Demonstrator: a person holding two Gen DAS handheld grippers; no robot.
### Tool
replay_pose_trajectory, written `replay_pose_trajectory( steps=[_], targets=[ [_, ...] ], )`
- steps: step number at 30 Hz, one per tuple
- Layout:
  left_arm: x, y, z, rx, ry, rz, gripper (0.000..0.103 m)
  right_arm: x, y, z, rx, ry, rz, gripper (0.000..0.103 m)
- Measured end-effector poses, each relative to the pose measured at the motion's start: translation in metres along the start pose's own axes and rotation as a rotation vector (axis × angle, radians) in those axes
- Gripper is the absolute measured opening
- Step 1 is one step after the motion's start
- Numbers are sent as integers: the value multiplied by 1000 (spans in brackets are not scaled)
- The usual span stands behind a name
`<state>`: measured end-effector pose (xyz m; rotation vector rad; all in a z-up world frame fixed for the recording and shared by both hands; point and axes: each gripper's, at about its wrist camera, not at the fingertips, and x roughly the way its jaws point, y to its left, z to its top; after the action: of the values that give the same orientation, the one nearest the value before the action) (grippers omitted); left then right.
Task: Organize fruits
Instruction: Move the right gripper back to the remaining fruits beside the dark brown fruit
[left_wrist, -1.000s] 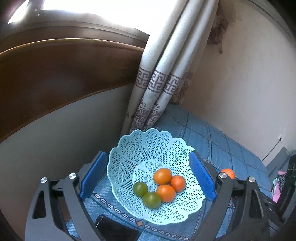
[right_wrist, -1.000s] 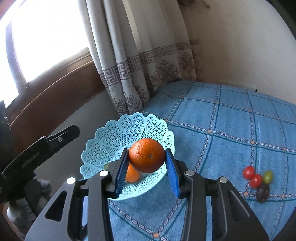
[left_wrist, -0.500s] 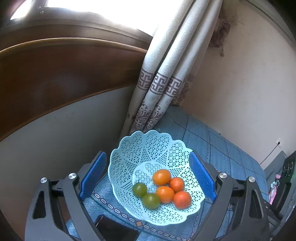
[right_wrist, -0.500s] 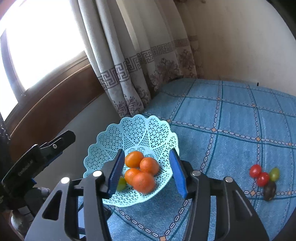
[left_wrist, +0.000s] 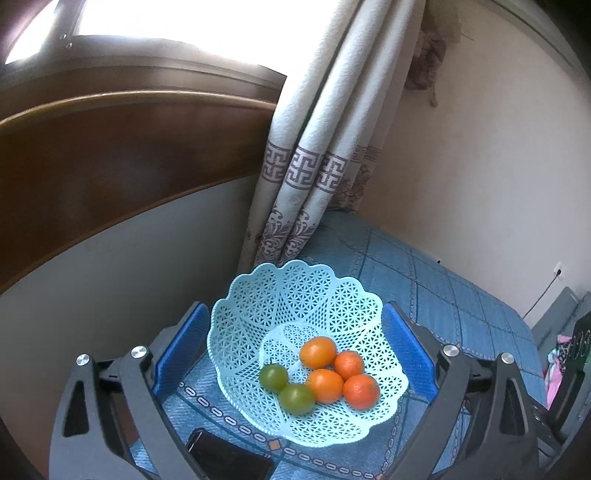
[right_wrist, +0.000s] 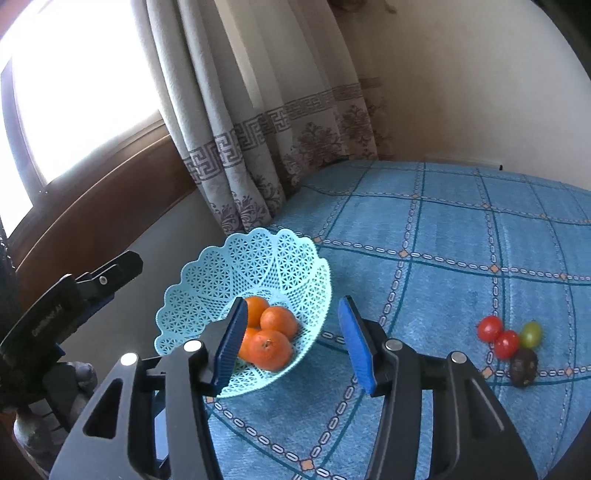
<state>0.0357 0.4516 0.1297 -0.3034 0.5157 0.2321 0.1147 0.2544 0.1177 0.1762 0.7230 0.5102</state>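
left gripper (left_wrist: 295, 343): jaws spread wide either side of the light-blue lattice basket (left_wrist: 258, 306), empty | right gripper (right_wrist: 291, 339): released, empty, above basket's near rim | basket on blue checked cloth (right_wrist: 443, 236): four oranges (left_wrist: 360, 391), two green tomatoes (left_wrist: 296, 398) | loose on the cloth, well right of basket: two red cherry tomatoes (right_wrist: 490, 328), green grape (right_wrist: 531, 334), dark fruit (right_wrist: 523, 367)

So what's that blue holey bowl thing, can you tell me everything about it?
It is a light blue basket that looks like plastic, with lacy cut-out holes all over and a wavy scalloped rim. It sits upright on the blue checked cloth, near the curtain. Inside lie four orange fruits and two green ones, bunched together at the bottom. Both grippers are open near it, and neither touches it.
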Motion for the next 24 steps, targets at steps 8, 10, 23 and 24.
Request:
replay_pose_trajectory(
  steps=[8, 10, 23, 24],
  targets=[
    [3, -8, -3, 16, 13, -10, 96, -8, -23, -4, 32, -16, -38, 56],
    [3, -11, -5, 21, 17, -12, 97, -11, -31, -4, 46, -21, -51, 56],
    [10, -39, -17, 90, 47, -40, 97, -35, -97, -13, 147, -36, -153, 56],
    [10, -42, -19, 98, 50, -43, 97, -37, -100, -13, 155, -37, -158, 56]
  ],
)
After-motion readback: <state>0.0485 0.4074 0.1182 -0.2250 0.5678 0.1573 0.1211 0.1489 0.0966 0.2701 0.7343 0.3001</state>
